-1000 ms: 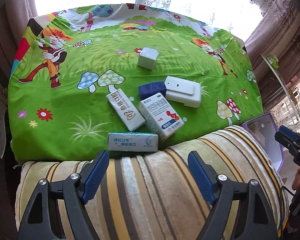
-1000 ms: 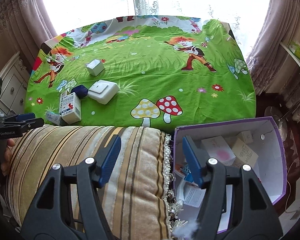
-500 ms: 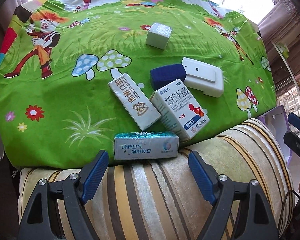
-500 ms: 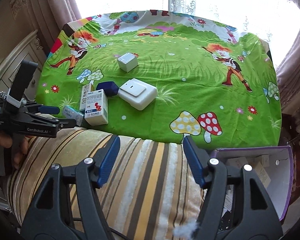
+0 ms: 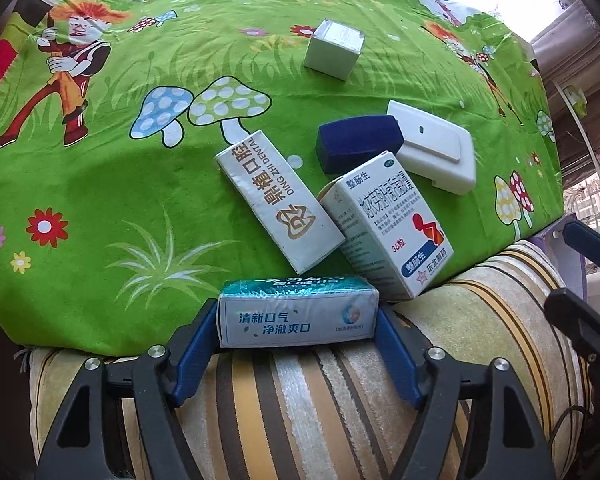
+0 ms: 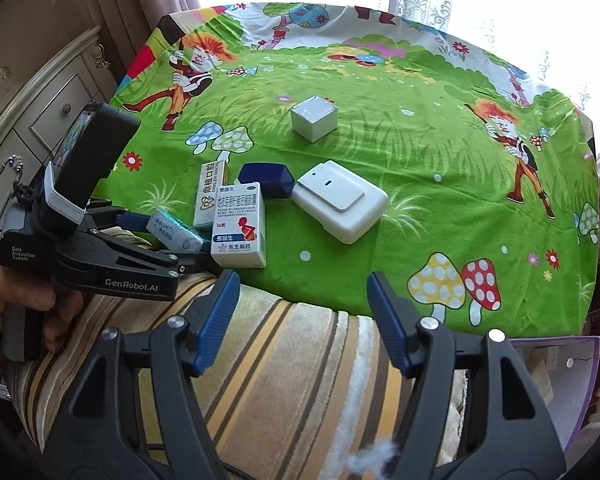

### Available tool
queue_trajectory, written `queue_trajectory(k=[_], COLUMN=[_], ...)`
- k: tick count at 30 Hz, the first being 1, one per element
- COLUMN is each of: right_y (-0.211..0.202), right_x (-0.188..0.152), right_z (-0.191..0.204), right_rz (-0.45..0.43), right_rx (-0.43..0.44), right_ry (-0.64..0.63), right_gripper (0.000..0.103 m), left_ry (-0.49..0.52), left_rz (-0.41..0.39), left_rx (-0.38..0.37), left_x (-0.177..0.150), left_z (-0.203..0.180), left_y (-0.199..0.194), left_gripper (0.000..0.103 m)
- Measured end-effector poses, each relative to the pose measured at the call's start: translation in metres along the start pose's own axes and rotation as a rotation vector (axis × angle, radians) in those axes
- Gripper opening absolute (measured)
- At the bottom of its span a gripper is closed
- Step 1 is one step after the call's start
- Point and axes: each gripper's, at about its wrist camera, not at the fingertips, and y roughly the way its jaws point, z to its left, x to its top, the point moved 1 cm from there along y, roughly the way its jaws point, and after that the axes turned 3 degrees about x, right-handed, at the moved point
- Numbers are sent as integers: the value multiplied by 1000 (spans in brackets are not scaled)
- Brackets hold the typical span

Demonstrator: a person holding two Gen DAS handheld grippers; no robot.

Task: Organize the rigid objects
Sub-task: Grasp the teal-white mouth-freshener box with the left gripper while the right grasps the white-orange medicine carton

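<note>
The left hand-held gripper point(image 5: 298, 322) stands over the near edge of the tabletop point(image 5: 100, 200), because the teal box point(image 5: 296, 312) lies there, closest to the person and easiest to take first. Its jaws have just been closing, and the box is between the blue pads point(image 5: 196, 340), which seem to touch its two short ends; I judge the grip is only starting. The box is long and flat, white on the side with a teal top, lying lengthwise beside the striped cushion point(image 5: 340, 400). Just behind it lie two white cartons point(image 5: 280, 204). The right hand-held gripper point(image 6: 302, 312) hangs spread and empty over the cushion, probably waiting near the purple bin point(image 6: 580, 392).
</note>
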Motion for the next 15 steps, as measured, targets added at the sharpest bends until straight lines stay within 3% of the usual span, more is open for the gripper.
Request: queue_trajectory(k=[15], right_y=[49], right_x=[21], right_z=[38], right_rz=[109], right_rx=[90], right_ry=[-30], right_gripper=[71], left_ry=[-178], left_rz=[-242], left_rx=[-36], left_x=[-6], left_z=[46], left_y=[-52], left_gripper=[76])
